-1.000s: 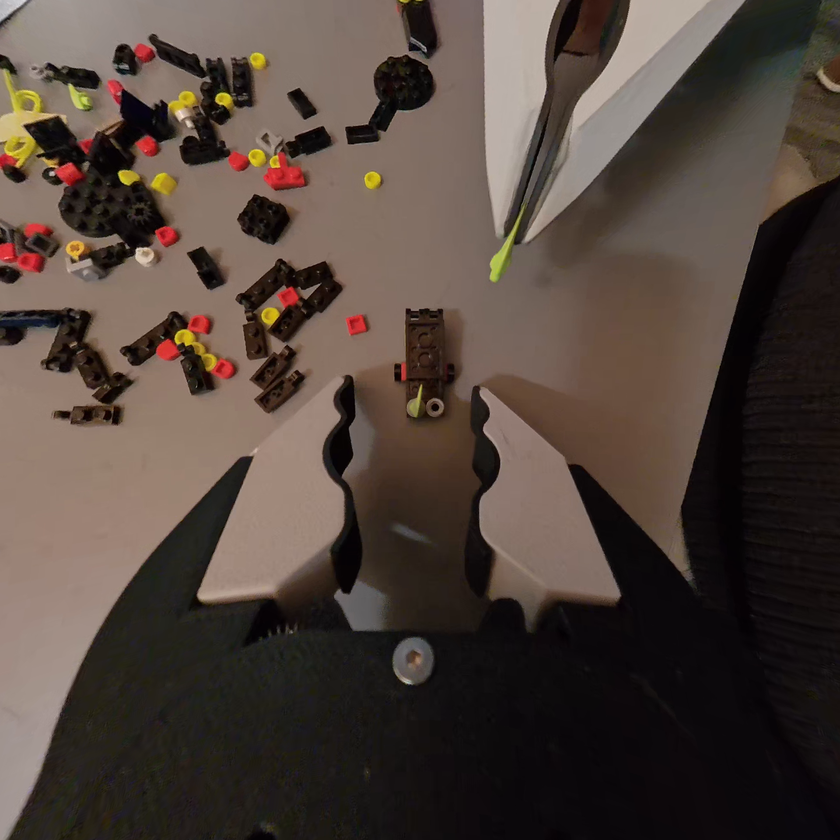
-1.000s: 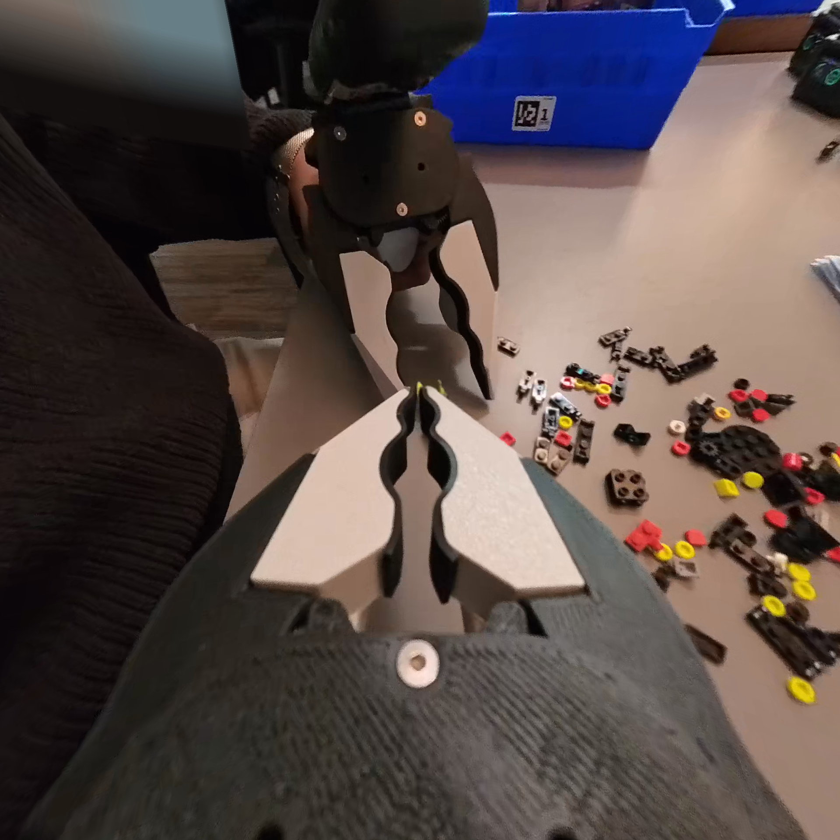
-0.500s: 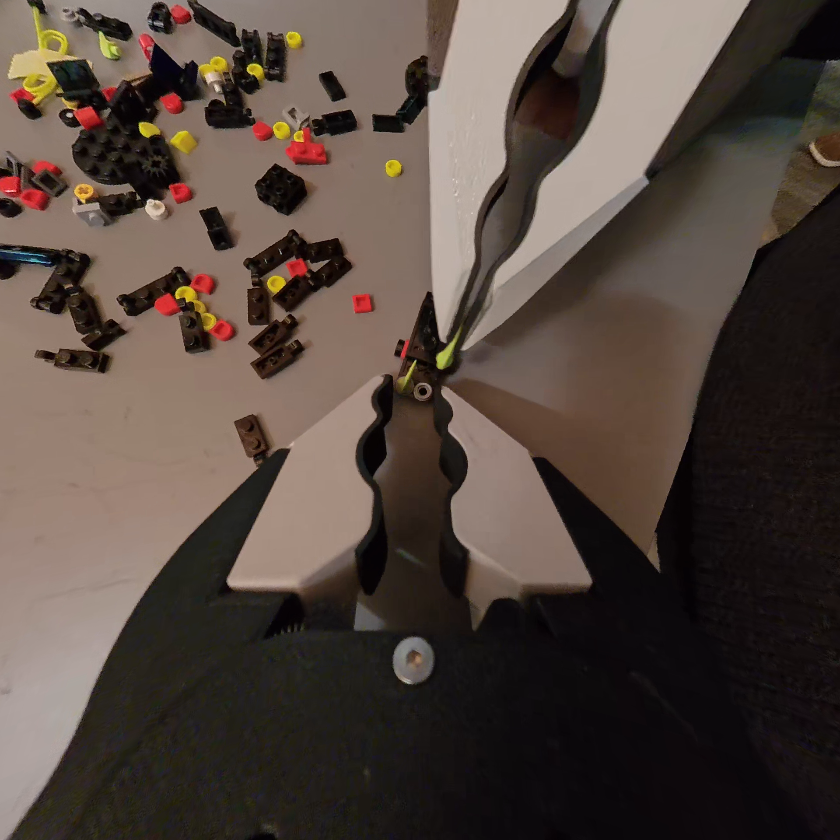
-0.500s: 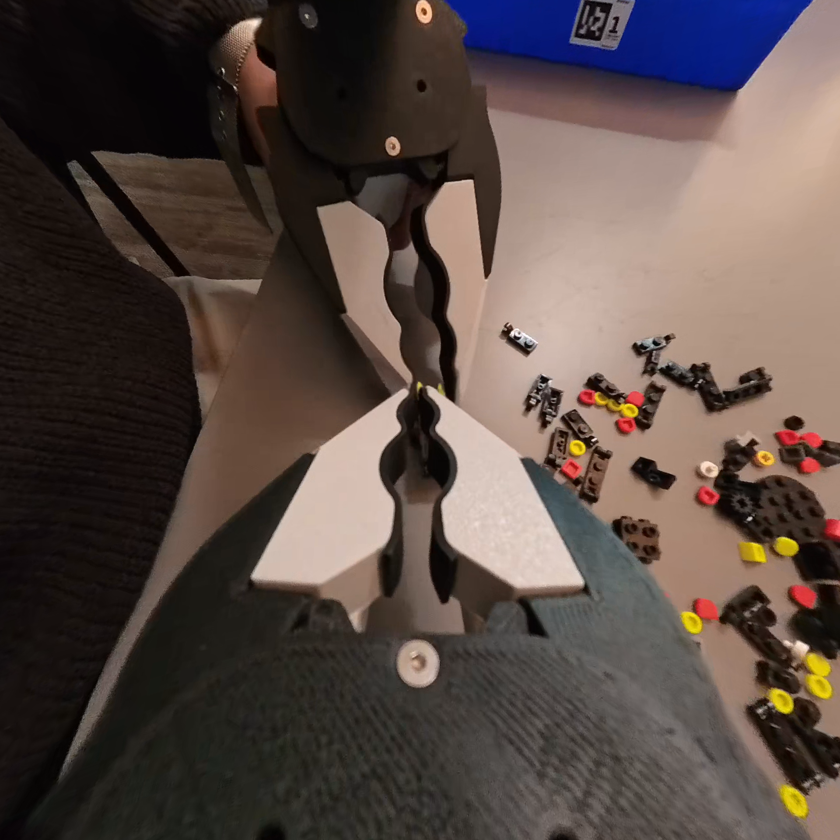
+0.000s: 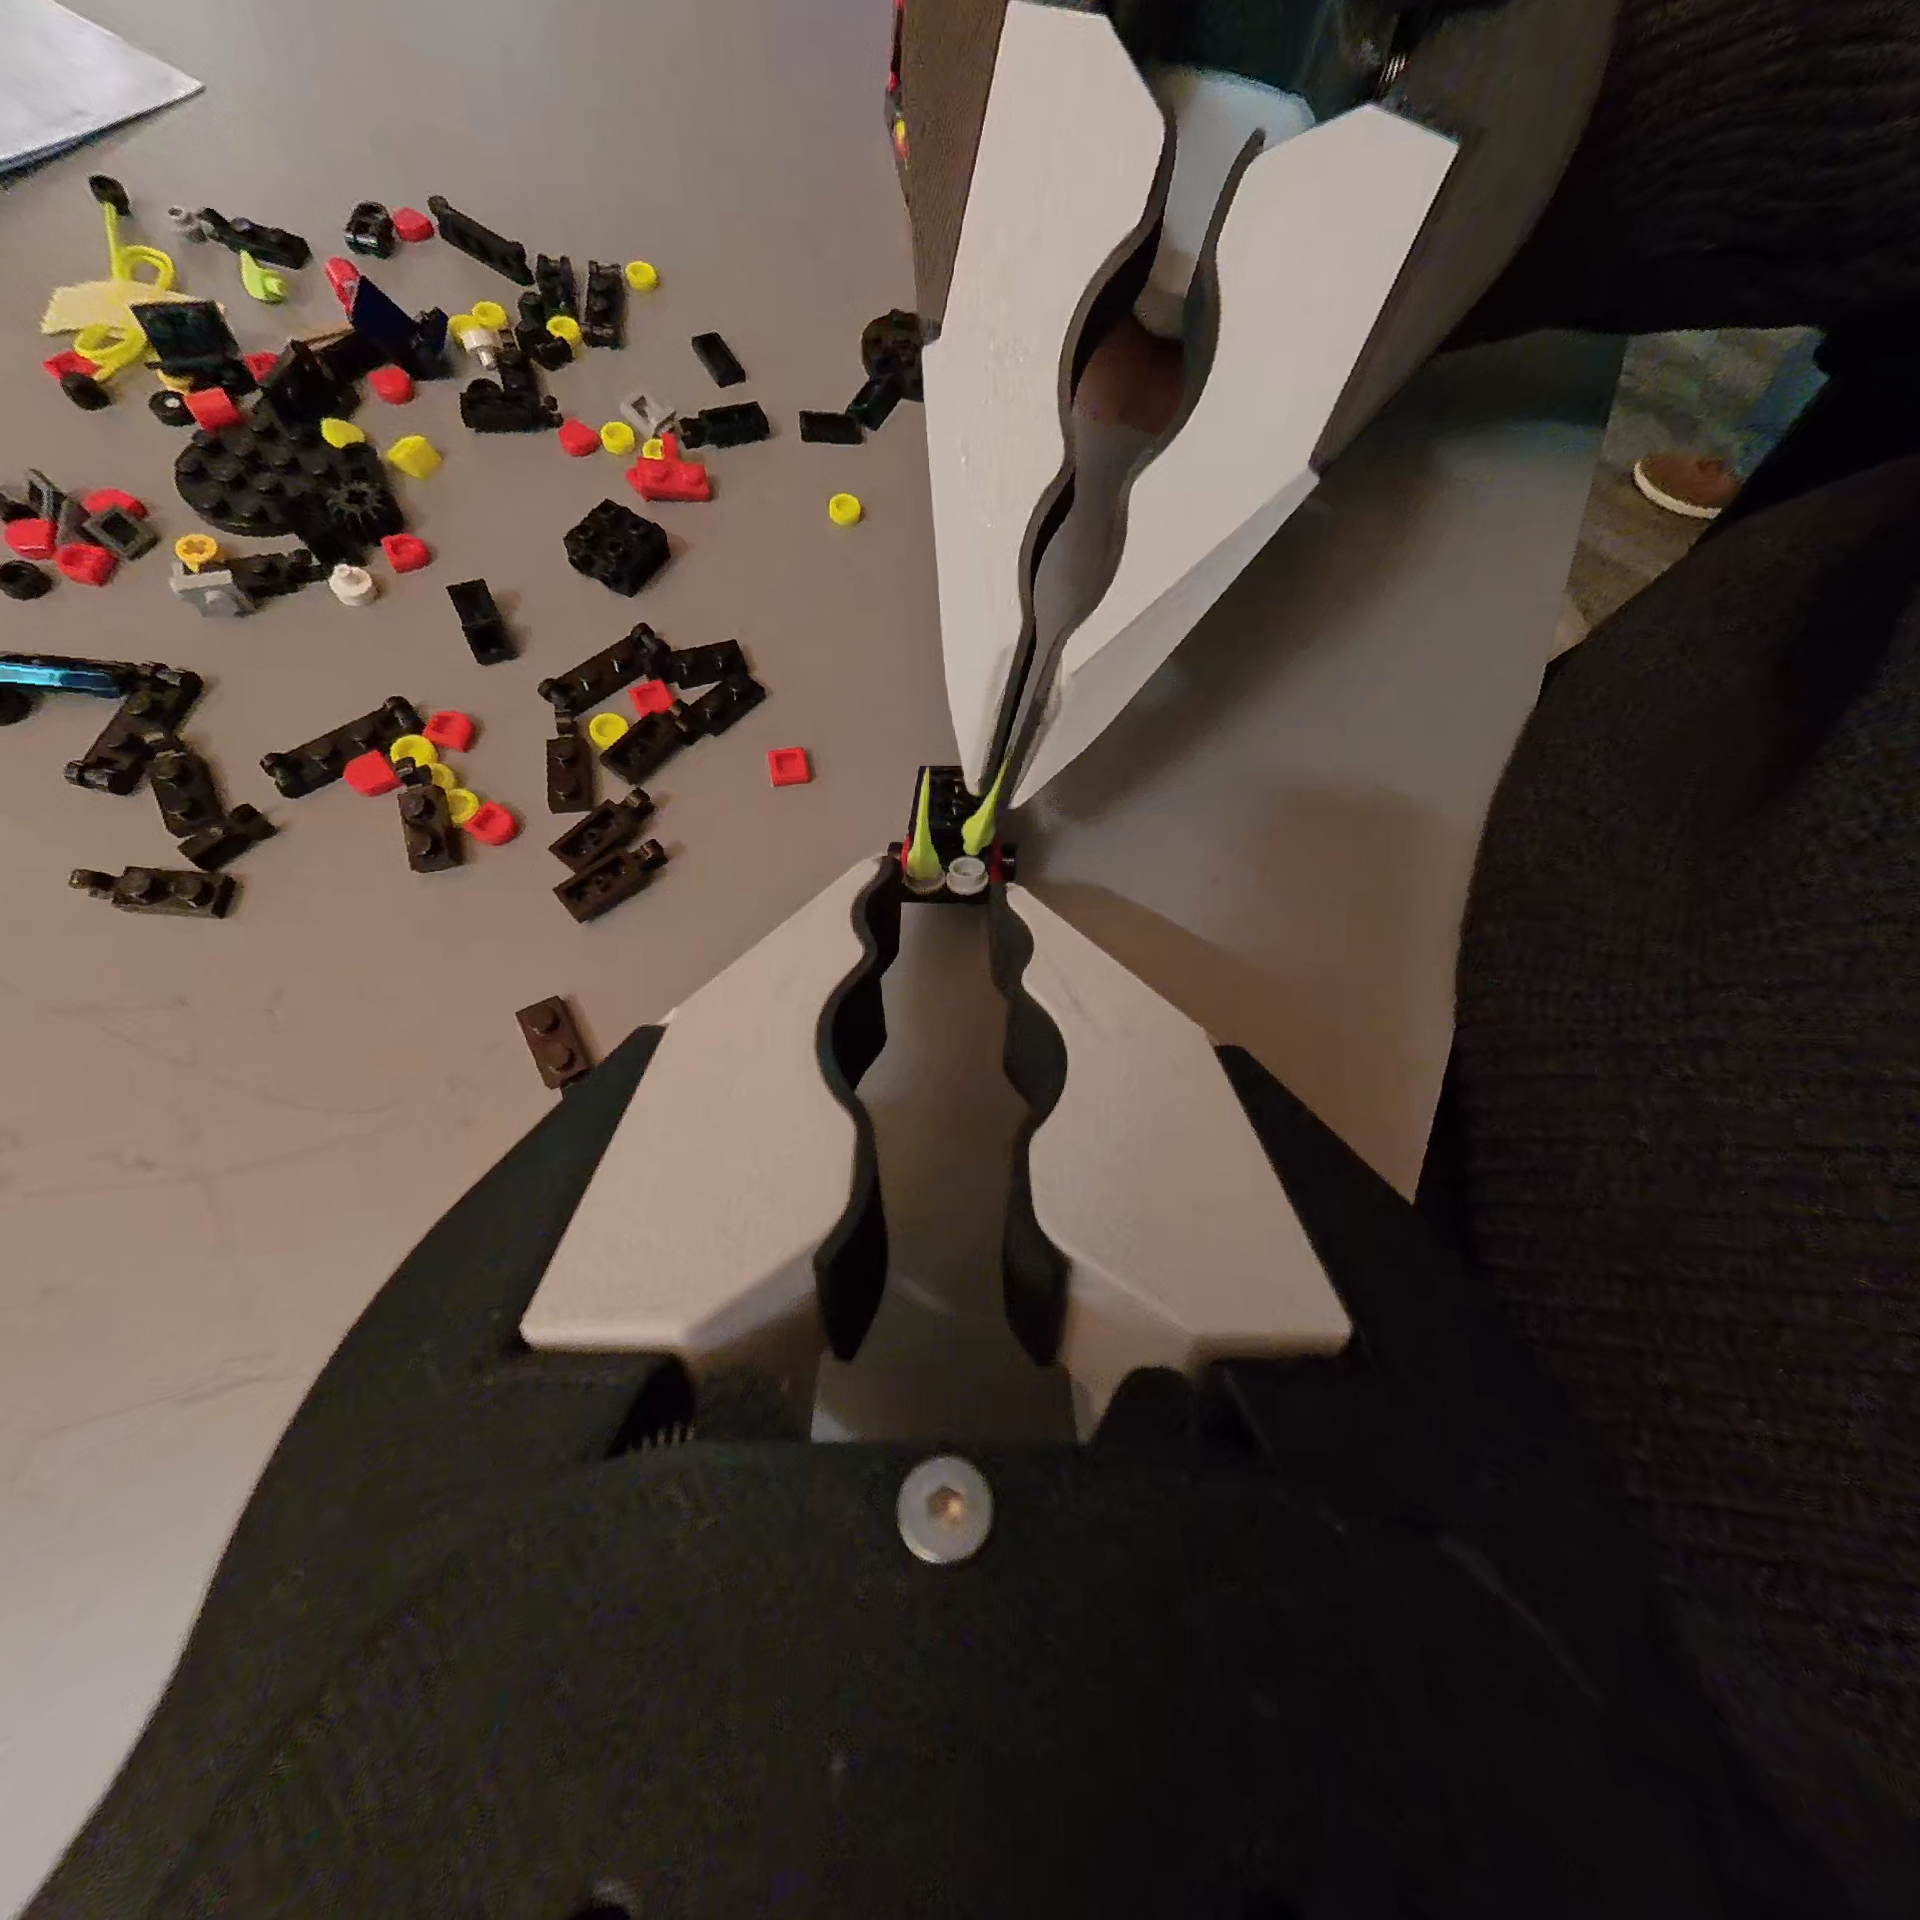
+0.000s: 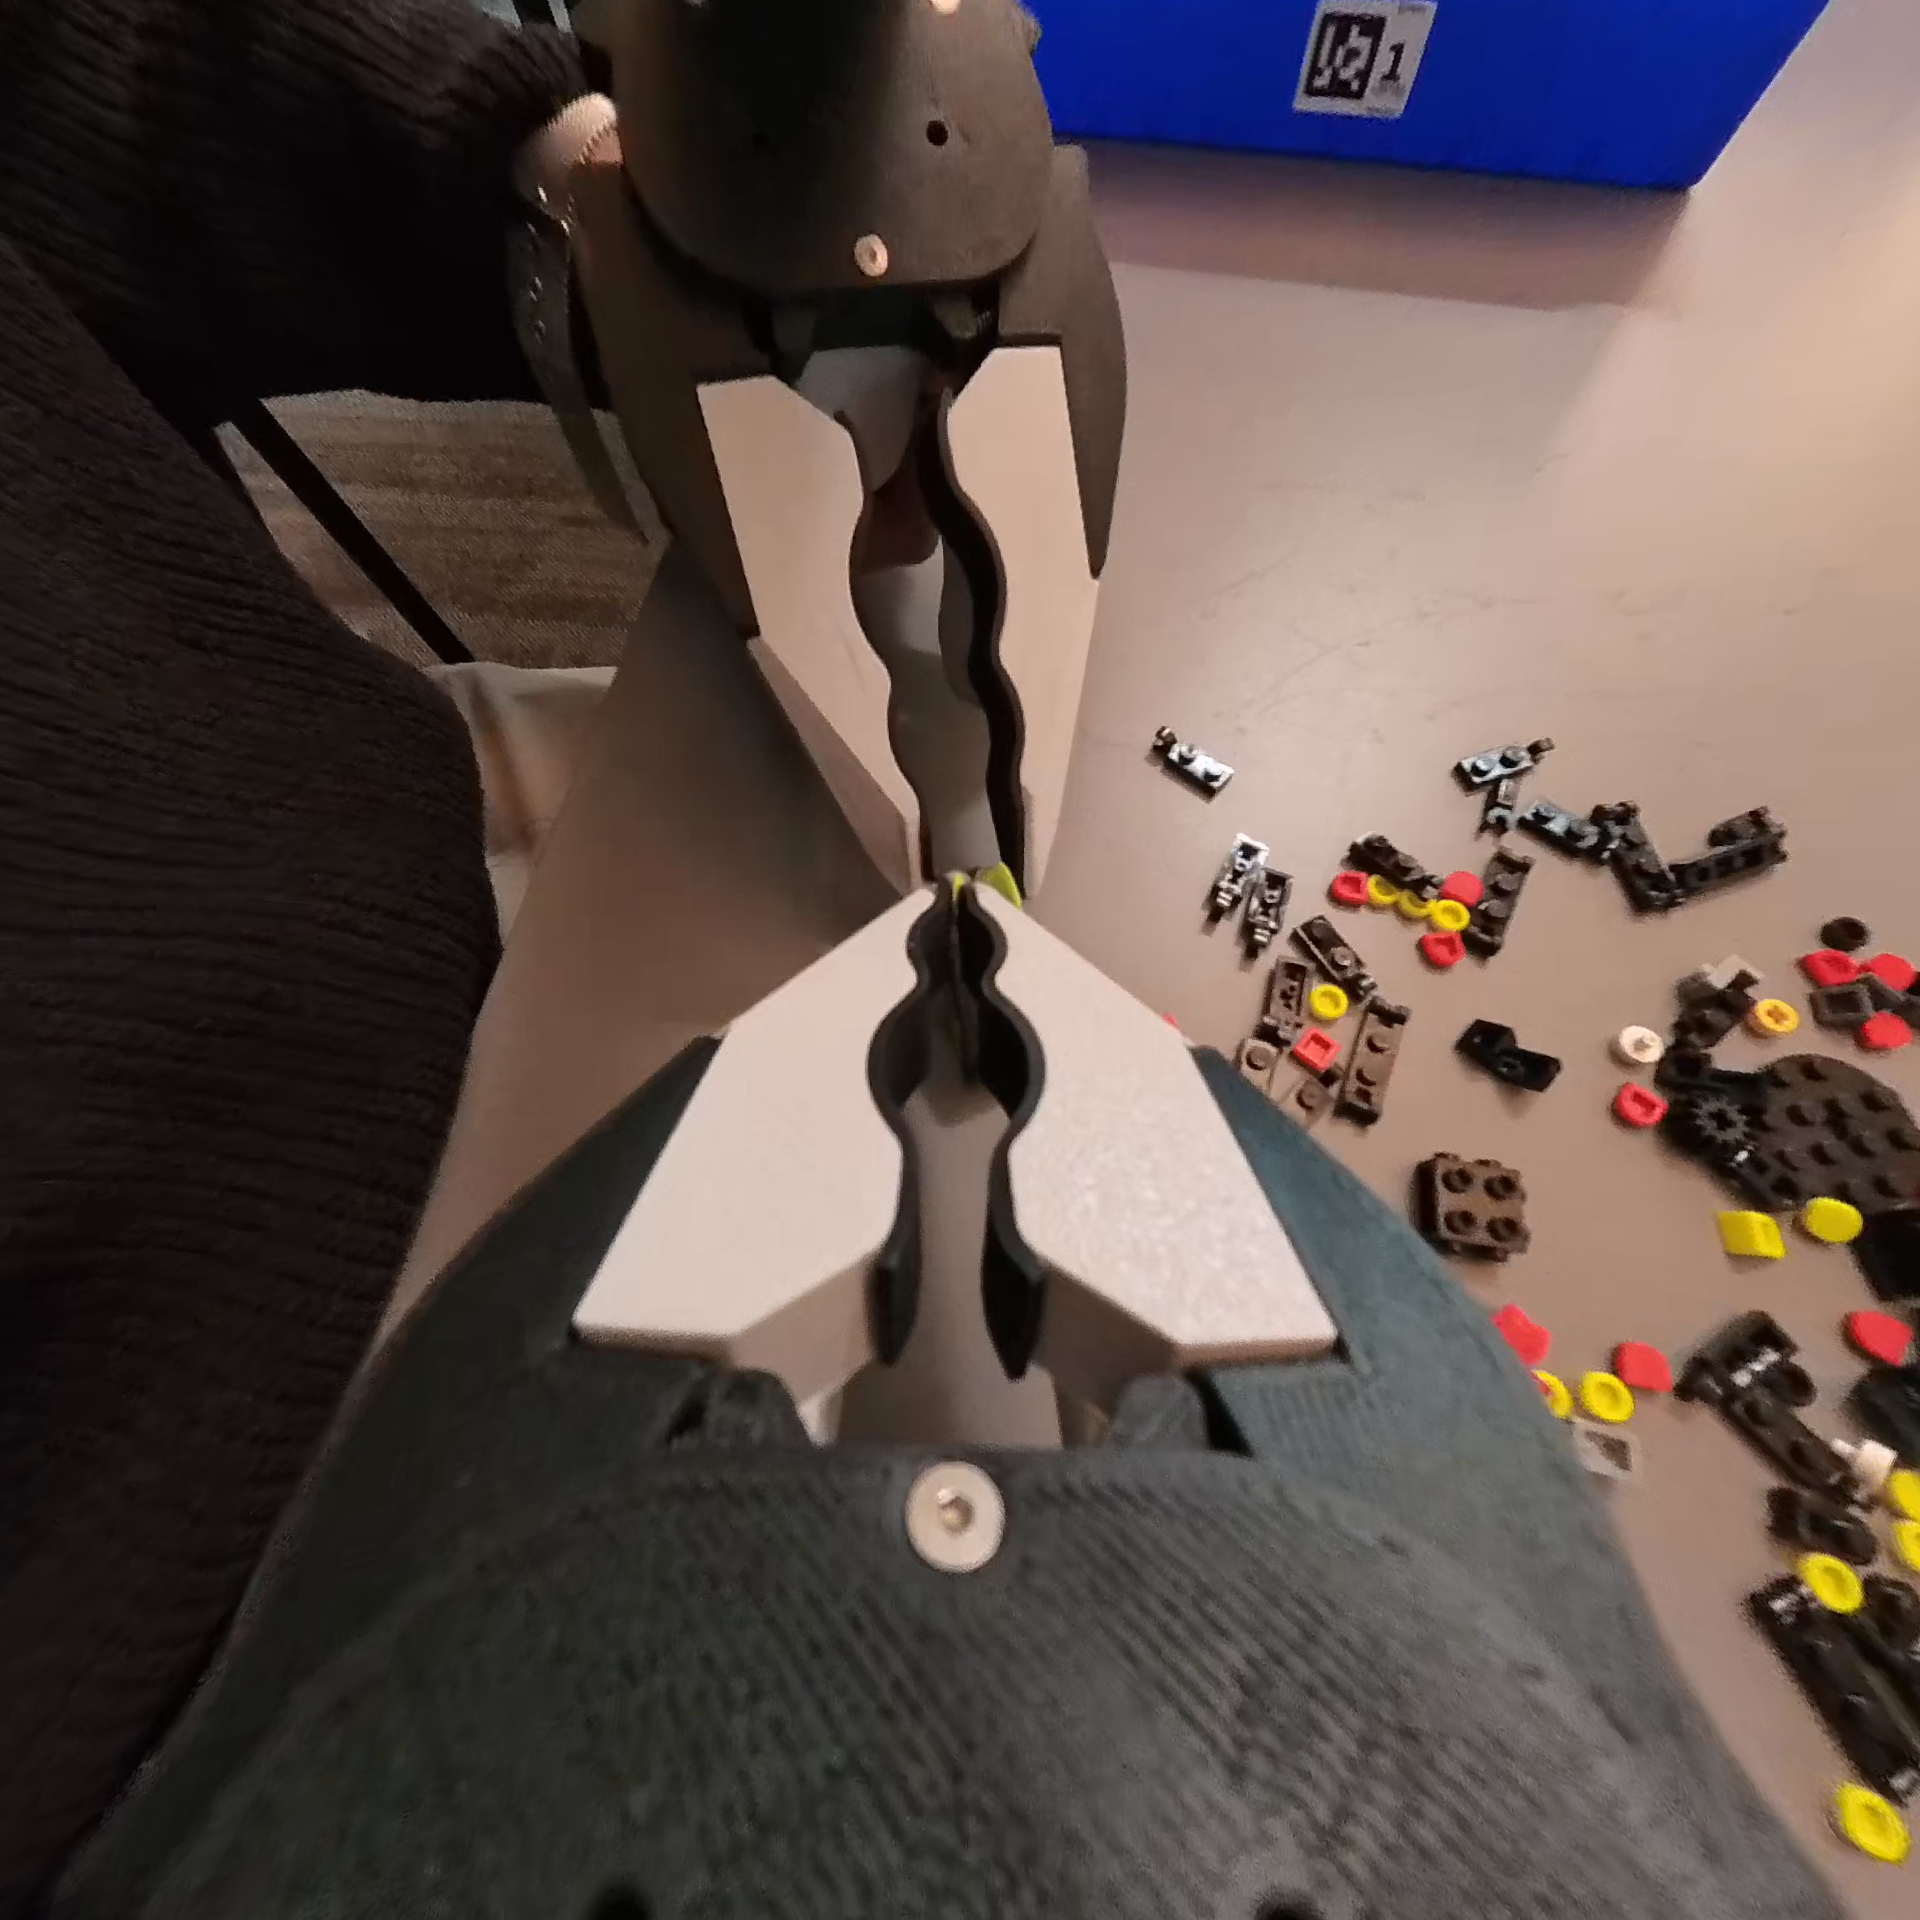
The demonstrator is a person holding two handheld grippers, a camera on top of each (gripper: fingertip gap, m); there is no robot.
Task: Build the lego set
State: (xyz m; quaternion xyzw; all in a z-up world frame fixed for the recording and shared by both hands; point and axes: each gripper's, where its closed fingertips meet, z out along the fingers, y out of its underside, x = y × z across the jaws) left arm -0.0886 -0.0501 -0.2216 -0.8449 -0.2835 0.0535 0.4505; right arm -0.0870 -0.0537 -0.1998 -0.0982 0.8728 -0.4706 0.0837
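My left gripper [image 5: 943, 888] is shut on a small black assembly [image 5: 948, 805], which carries a lime spike [image 5: 923, 831] and a grey round stud [image 5: 966, 876] at its near end. My right gripper [image 5: 1013, 774] comes in from above, shut on a second lime spike [image 5: 982, 816] whose tip is at the assembly, just above the grey stud. In the right wrist view my right gripper [image 6: 956, 899] is shut with the lime spike [image 6: 956, 885] at its tips. The left gripper [image 6: 971, 847] faces it tip to tip, and the assembly is hidden there.
Loose black, red and yellow pieces [image 5: 312, 499] are spread over the grey table [image 5: 312, 1143] to the left, also in the right wrist view [image 6: 1455, 935]. A red tile [image 5: 790, 766] and a brown plate [image 5: 556, 1039] lie near my left gripper. A blue bin [image 6: 1558, 104] stands behind. A person's dark sleeve [image 5: 1714, 1039] is at the table edge. Only a small space, under 4 cm, lies between the two pairs of fingers.
My left gripper has closed on the black assembly that lay on the table. My right gripper has come down with its lime spike from farther back to the assembly.
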